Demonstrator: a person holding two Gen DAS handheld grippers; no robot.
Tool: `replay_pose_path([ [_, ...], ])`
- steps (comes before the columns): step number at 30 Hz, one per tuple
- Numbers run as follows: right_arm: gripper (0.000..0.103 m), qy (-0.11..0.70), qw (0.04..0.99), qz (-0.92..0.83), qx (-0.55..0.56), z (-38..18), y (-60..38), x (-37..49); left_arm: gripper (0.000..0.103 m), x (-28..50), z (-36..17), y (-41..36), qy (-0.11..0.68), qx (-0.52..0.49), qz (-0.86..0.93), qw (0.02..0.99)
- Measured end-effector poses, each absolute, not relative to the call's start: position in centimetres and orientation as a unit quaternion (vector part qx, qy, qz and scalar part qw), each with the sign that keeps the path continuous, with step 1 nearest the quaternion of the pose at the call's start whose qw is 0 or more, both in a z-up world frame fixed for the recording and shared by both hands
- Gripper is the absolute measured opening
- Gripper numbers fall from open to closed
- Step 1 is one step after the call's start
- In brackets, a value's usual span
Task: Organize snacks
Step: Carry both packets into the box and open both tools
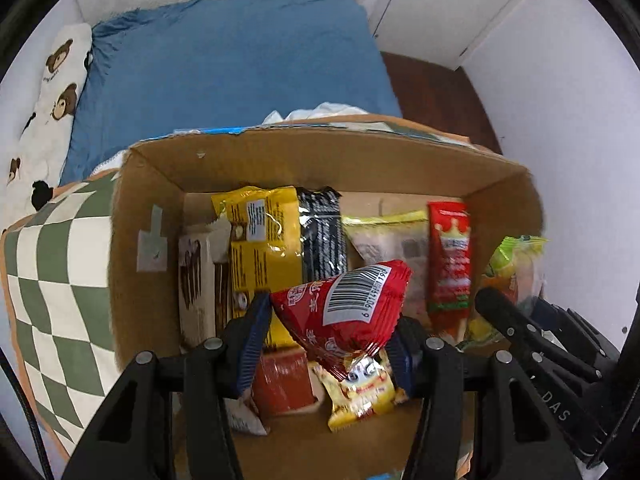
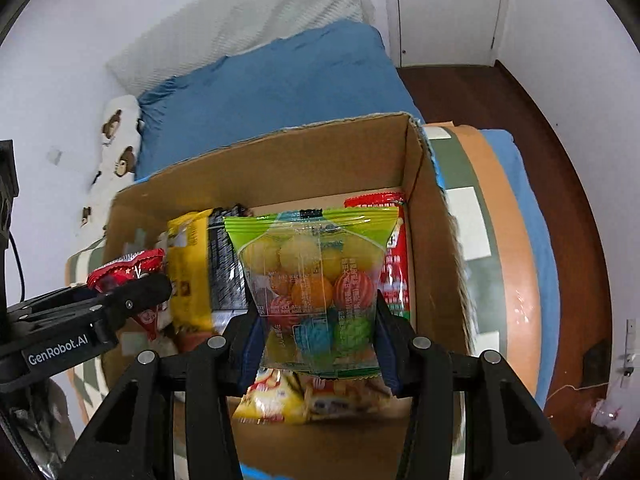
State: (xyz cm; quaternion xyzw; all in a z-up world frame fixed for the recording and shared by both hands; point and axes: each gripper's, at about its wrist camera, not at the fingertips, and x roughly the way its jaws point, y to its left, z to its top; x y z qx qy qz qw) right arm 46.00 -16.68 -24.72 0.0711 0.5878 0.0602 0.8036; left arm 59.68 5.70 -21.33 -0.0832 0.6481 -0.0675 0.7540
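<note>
Held over an open cardboard box (image 1: 160,216) on the bed (image 1: 240,60): at left a barcoded packet (image 1: 352,304) in the left tool (image 1: 326,344), at right a bag of candy balls (image 2: 316,280) in the right tool (image 2: 318,344), above packets standing along the far wall.

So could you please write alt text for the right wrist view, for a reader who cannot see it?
The right claw holds a clear green-topped bag of coloured candy balls over an open cardboard box that stands on a bed. Snack packs stand inside the box, and at the left the left claw holds a red snack packet.
</note>
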Motion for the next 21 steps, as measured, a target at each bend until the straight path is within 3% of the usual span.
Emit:
replay_pose_path([
  [2,0.051,0.596,0.797,0.056,0.075,-25.7,-16.6,46.9,0.052,60.5,-22.6,5.9,0.664,-0.085,-0.059,0.741],
  [4,0.055,0.612,0.784,0.058,0.082,-26.9,-16.7,48.0,0.059,61.0,-23.5,6.1,0.67,-0.09,-0.054,0.735],
  [6,0.087,0.618,0.781,0.05,0.074,-27.4,-16.7,48.8,0.086,61.3,-24.1,6.3,0.673,-0.085,-0.045,0.733],
  [7,0.091,0.62,0.78,0.05,0.069,-27.6,-16.7,49.0,0.088,61.4,-24.3,6.3,0.673,-0.083,-0.042,0.734],
  [21,0.092,0.626,0.777,0.049,0.037,-28.0,-17.0,47.7,0.088,59.0,-23.4,6.6,0.644,-0.067,-0.036,0.762],
])
